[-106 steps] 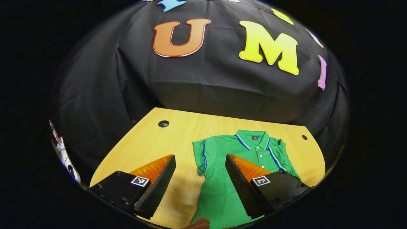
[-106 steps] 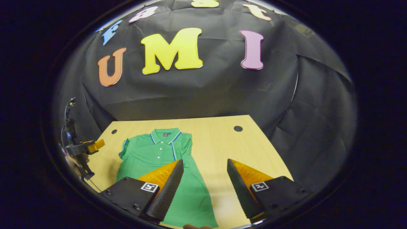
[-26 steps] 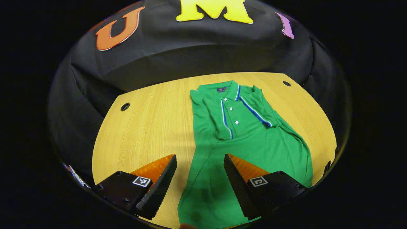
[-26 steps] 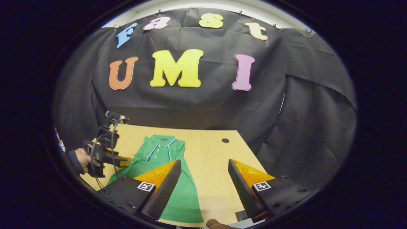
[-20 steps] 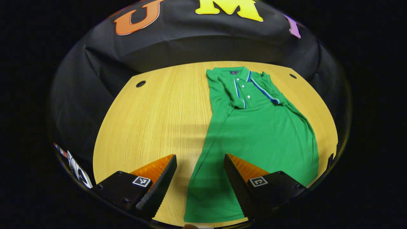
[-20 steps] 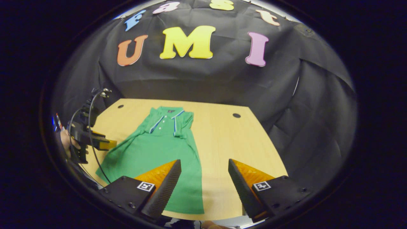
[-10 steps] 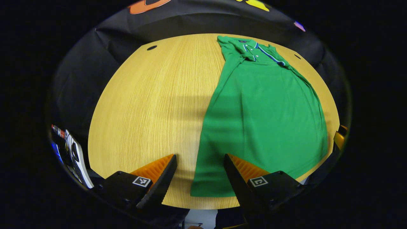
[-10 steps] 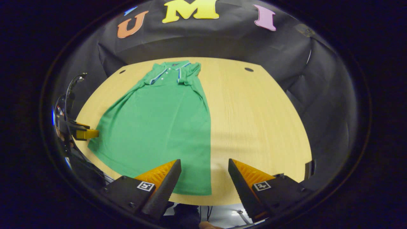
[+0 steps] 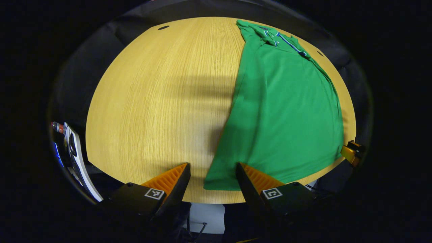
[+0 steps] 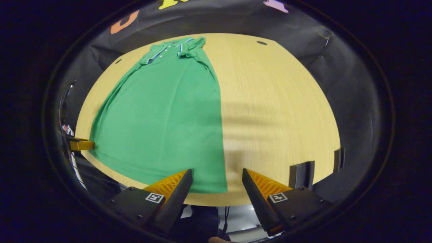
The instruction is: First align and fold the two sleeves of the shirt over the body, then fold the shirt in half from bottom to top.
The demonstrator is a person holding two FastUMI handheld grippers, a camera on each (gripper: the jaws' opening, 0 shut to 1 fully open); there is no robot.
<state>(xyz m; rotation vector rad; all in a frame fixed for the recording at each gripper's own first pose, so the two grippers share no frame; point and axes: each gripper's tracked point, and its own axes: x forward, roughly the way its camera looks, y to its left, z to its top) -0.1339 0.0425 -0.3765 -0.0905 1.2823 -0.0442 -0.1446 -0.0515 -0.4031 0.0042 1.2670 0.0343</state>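
Left gripper view: the left tool (image 9: 212, 170) was spread wide, pinching nothing, poised at the near edge of the wooden bench (image 9: 152, 101). The green shirt (image 9: 283, 111) lay flat on the right half of the bench, collar at the far end, both sleeves folded in over the body, and its near left hem corner sat between the two fingers. The tip of the right tool (image 9: 351, 152) showed at the shirt's near right corner; whether it touched the cloth could not be told. Right gripper view: the right tool (image 10: 217, 175) was likewise spread and gripping nothing, with the near right hem corner of the shirt (image 10: 162, 111) between its fingers at the bench (image 10: 276, 101) edge. The shirt lay on the left half here, and the left tool's tip (image 10: 81, 144) showed beside its near left corner.
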